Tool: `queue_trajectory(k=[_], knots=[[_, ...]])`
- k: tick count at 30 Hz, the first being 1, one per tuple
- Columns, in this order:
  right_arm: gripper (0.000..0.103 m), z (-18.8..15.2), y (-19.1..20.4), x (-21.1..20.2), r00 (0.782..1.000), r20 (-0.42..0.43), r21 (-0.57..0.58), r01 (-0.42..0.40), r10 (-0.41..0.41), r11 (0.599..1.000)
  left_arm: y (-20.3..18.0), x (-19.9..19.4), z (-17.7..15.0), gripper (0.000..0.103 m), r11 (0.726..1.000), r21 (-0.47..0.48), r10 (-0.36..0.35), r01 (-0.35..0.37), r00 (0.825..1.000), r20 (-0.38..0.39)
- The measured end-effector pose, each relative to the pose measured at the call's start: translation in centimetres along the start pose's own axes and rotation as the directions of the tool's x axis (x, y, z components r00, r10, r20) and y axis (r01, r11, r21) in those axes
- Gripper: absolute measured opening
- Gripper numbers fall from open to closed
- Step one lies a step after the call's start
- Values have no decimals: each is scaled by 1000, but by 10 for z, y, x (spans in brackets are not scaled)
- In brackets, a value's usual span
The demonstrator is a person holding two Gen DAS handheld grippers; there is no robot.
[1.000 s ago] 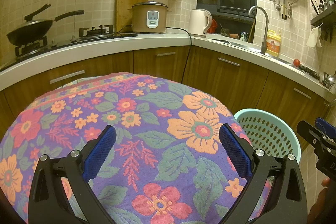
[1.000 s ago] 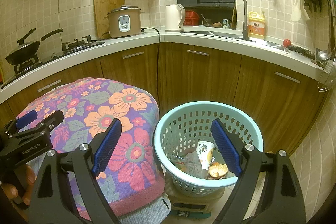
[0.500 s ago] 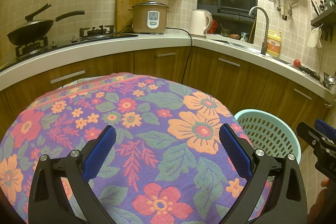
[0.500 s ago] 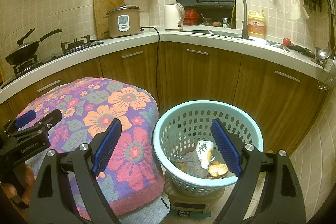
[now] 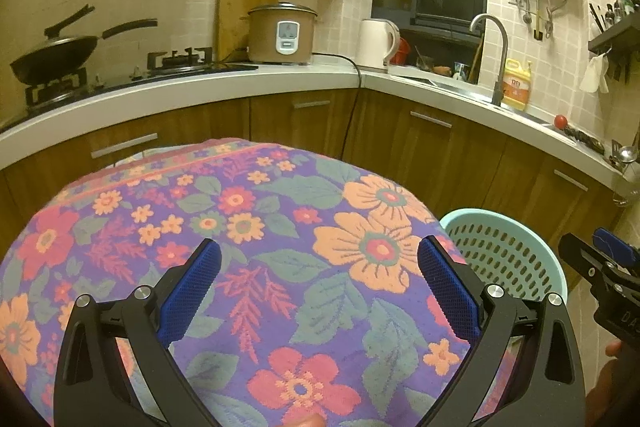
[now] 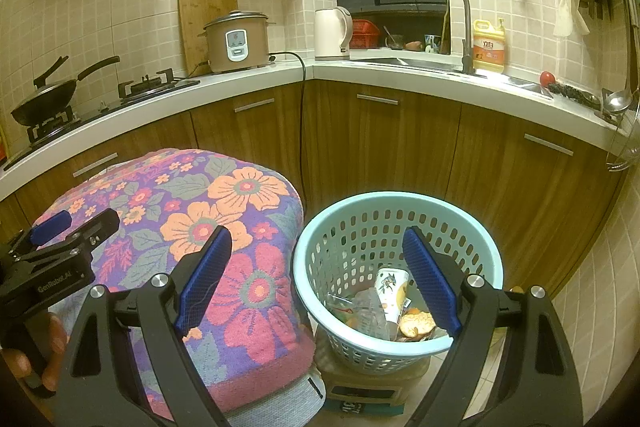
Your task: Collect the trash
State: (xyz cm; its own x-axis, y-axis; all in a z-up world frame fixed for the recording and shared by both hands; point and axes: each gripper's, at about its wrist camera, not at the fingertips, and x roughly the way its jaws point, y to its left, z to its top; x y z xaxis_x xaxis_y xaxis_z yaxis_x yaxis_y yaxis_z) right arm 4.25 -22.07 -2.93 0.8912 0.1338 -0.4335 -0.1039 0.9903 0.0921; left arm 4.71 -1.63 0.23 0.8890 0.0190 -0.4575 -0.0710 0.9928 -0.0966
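Both the left hand-held gripper [image 5: 319, 281] and right hand-held gripper [image 6: 317, 277] are held open and empty, so the filled basket [image 6: 472, 227] could be knocked over.

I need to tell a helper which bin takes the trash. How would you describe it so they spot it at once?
Find the low table under the purple floral cloth facing the wooden kitchen cabinets. Just right of it stands a round pale-blue plastic basket with perforated walls, holding a paper cup and scraps: the only open container at floor level.
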Motion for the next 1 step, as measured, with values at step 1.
queue_trajectory(k=[1], knots=[[83, 0, 0, 0, 1000, 0, 0, 0, 0, 1000, 1, 0, 0, 95, 1000, -1, -3, 3, 1000, -2]])
